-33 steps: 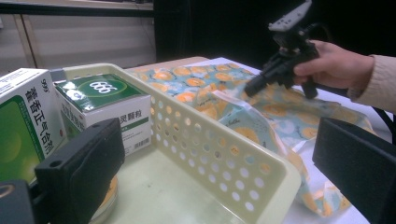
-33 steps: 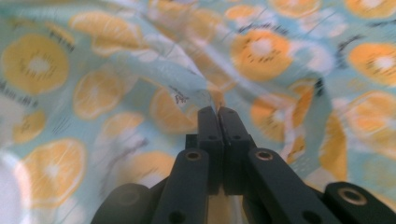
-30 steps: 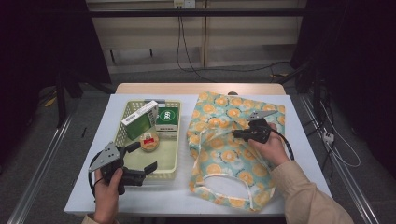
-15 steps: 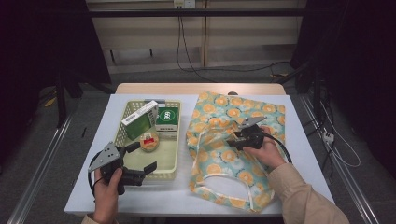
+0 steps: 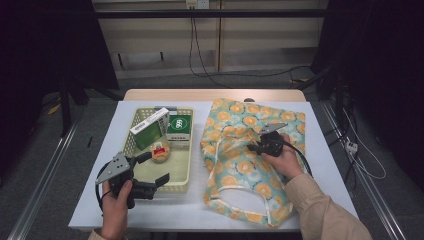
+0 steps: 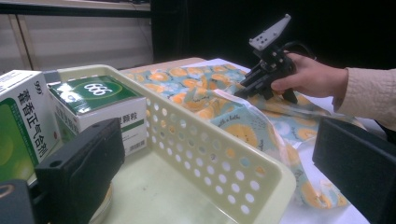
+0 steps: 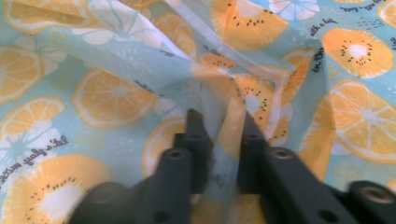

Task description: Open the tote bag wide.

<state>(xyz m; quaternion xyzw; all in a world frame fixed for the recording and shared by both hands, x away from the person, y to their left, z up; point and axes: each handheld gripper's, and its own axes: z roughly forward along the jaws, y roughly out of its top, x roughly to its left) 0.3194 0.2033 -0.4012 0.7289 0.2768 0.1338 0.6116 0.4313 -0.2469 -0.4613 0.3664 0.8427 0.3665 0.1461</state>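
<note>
Orange-slice-print pale blue fabric bag [image 5: 250, 165] lies flat at table's 3 o'clock; right gripper [image 7: 219, 121], jaws just closing, pinches a fold (mouth unopened). Left gripper [image 5: 152, 169] gapes empty; basket [image 5: 182, 172] items unpacked.

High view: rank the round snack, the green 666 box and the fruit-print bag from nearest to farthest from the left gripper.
1. round snack, in the basket just beyond the left gripper.
2. green 666 box, at the basket's far end.
3. fruit-print bag, on the table to the right.
</note>
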